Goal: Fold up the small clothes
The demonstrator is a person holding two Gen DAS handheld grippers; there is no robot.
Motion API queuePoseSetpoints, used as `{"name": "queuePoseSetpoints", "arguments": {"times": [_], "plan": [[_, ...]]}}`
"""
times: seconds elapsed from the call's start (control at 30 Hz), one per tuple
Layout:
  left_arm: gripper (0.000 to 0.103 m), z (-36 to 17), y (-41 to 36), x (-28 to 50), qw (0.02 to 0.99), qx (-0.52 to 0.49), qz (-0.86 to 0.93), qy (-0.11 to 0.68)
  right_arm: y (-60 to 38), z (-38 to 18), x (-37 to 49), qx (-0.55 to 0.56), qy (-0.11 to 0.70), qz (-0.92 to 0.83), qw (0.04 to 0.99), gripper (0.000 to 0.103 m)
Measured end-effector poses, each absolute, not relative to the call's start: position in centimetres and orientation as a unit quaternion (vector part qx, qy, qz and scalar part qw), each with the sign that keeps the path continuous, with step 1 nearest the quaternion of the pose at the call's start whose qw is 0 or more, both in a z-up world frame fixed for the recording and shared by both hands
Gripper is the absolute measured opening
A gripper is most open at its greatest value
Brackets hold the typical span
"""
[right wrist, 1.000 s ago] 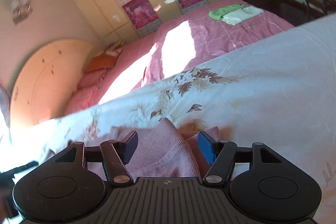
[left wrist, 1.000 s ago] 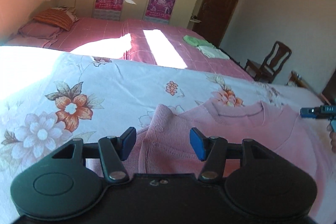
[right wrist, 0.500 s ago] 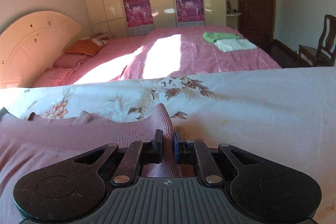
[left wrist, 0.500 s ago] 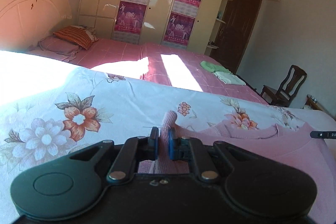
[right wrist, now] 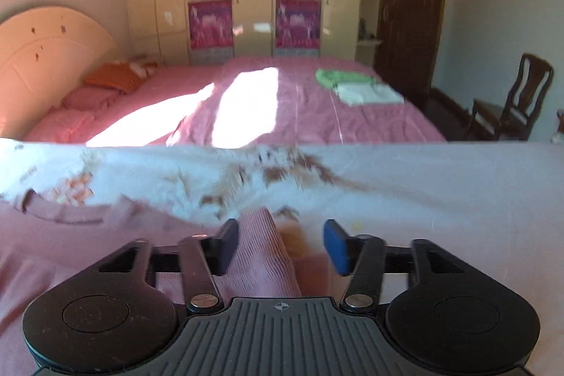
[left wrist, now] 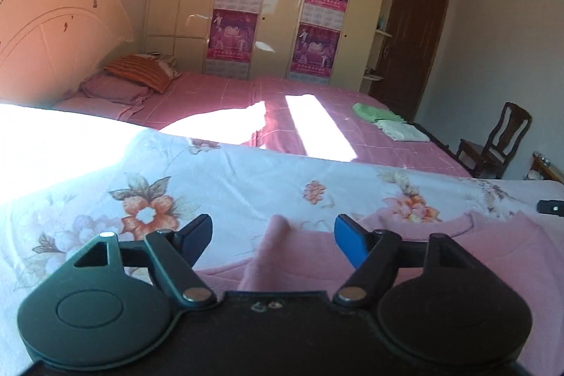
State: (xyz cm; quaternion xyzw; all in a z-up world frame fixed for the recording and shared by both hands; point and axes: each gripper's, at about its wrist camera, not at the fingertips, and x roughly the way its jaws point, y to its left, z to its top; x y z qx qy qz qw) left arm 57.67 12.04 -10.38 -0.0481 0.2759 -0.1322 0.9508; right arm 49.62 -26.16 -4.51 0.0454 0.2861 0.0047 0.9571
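A pink knit sweater lies flat on the floral sheet, neckline toward the far side. In the left wrist view my left gripper hovers over the sweater's left shoulder. Its jaws are opening, and a pinched-up ridge of pink cloth stands loose between them. In the right wrist view the sweater spreads to the left. My right gripper is at its other shoulder, jaws opening. A raised fold leans against the left finger and stays clear of the blue right pad. The right gripper's tip shows at the left view's edge.
Beyond the floral bed stands a second bed with a pink cover, carrying folded green and white clothes and pillows. A wooden chair stands at the right, with a wardrobe and a dark door behind.
A second ago both grippers were open over the shoulders. Half a second ago each was shut on a pinch of sweater. Now both have let go, and the pinched ridges stay standing.
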Motion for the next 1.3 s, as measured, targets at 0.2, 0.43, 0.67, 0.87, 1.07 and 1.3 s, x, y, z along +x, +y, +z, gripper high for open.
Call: {"name": "queuePoseSetpoints", "arguments": {"times": [0.2, 0.43, 0.67, 0.87, 1.07, 1.3], "plan": [[0.077, -11.9, 0.3, 57.6, 0.908, 0.03, -0.271, 0.319, -14.7, -6.2, 52.3, 0.031, 0.352, 0.165, 0.921, 0.04], [0.078, -14.5, 9.6, 58.4, 0.929, -0.002, -0.151, 0.339, -17.7, -7.7, 52.5, -0.012, 0.371, 0.116, 0.921, 0.04], [0.076, -13.9, 13.5, 58.1, 0.939, -0.053, -0.106, 0.324, -28.4, -7.2, 51.8, 0.07, 0.382, 0.032, 0.921, 0.026], [0.085, -10.0, 7.1, 51.6, 0.949, -0.037, -0.199, 0.24, -21.9, -3.6, 46.0, 0.046, 0.31, 0.097, 0.945, 0.026], [0.082, -12.5, -0.4, 48.4, 0.927, 0.028, -0.253, 0.274, -15.9, -6.5, 42.0, 0.024, 0.321, 0.141, 0.936, 0.026], [0.082, -14.3, 0.5, 48.7, 0.923, 0.04, -0.231, 0.306, -14.5, -8.0, 41.4, -0.01, 0.331, 0.142, 0.933, 0.026]]}}
